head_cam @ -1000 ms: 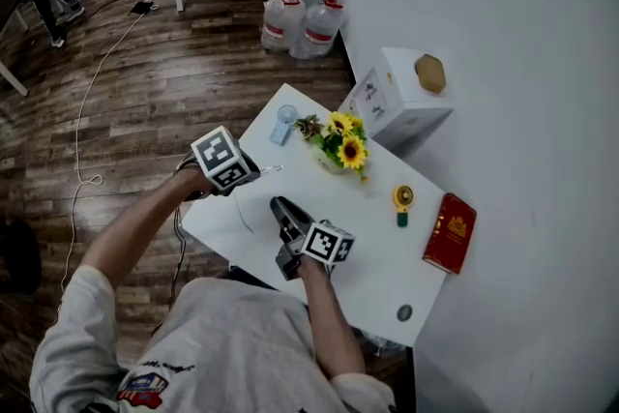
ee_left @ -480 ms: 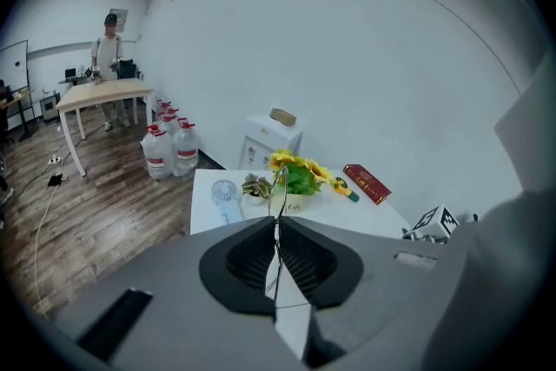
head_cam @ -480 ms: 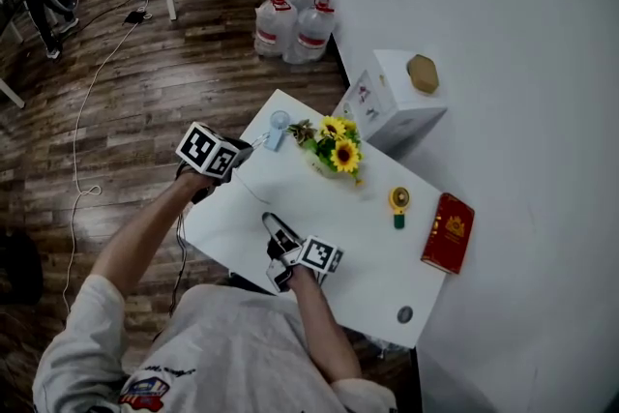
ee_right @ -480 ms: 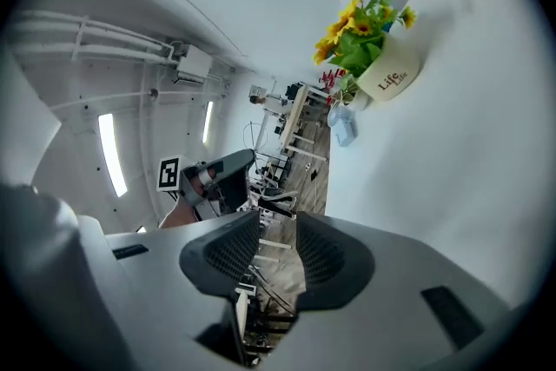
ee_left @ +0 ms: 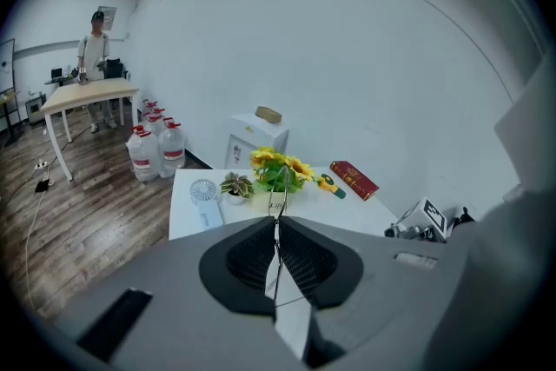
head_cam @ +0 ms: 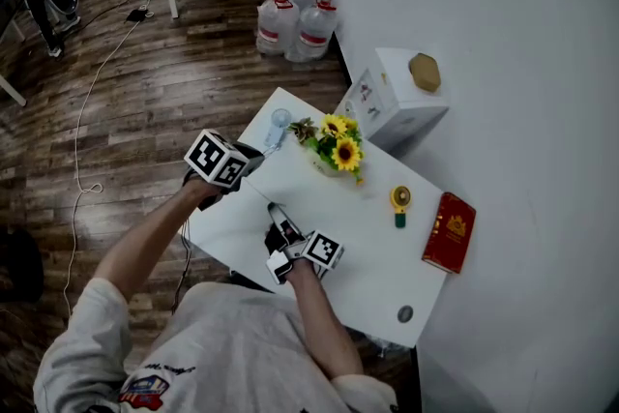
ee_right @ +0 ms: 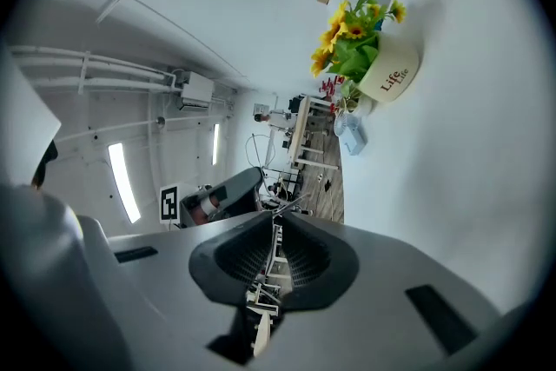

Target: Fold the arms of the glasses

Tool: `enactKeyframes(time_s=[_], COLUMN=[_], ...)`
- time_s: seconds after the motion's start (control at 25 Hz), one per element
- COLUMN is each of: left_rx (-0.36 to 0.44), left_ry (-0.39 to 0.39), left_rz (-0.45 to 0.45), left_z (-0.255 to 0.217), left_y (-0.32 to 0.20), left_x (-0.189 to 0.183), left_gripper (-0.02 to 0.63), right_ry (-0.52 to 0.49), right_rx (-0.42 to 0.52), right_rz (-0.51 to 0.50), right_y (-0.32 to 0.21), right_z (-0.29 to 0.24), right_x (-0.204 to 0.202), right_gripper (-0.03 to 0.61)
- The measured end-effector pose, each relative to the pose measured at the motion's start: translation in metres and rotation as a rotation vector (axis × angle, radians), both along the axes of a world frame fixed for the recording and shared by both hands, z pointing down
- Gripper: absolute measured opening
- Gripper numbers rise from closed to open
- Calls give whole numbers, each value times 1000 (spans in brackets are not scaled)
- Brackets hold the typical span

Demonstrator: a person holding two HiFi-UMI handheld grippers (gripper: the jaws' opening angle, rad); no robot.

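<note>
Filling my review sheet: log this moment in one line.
left gripper: shut on glasses | right gripper: jaws just closed on temple arm | glasses: spanning both grippers

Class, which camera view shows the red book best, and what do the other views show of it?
The head view: the red book lies fully visible from above, by the wall. The left gripper view shows it small and foreshortened, right of the sunflowers. The right gripper view misses it.
</note>
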State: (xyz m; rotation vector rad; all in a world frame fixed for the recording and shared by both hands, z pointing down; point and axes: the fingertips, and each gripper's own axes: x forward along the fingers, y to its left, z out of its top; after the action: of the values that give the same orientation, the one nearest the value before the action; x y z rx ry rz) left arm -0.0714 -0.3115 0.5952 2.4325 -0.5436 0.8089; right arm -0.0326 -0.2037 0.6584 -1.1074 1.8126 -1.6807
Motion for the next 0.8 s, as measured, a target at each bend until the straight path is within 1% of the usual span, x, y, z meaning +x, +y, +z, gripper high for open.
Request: enactKeyframes(time_s=[0.08,0.24,0.4,0.56,0.72,0.8], left_rx=[5,18,48,86,137,126], left_ry=[-6,-24,-75,-133,-114,-120], left_rz=[22,80,177,253,308,317], left_z=[0,2,9,16,4,9], left_y=[7,23,47,67,79,84], left_x=[3,10,16,22,35,35], left_gripper=[17,17,17,17,17,17], right_ry=[7,30,39,48,53,51], right_rx=[27,53,83,102,95,100], right_rz=[17,40,43,42,46,43], right_y=[-4,-9,-13,-14,-13,-12], right_z=[-3,-7,-13,-16,-15,-16], right_x=[9,23,29,33,36,36], right_gripper=[17,12,11,9,6,5])
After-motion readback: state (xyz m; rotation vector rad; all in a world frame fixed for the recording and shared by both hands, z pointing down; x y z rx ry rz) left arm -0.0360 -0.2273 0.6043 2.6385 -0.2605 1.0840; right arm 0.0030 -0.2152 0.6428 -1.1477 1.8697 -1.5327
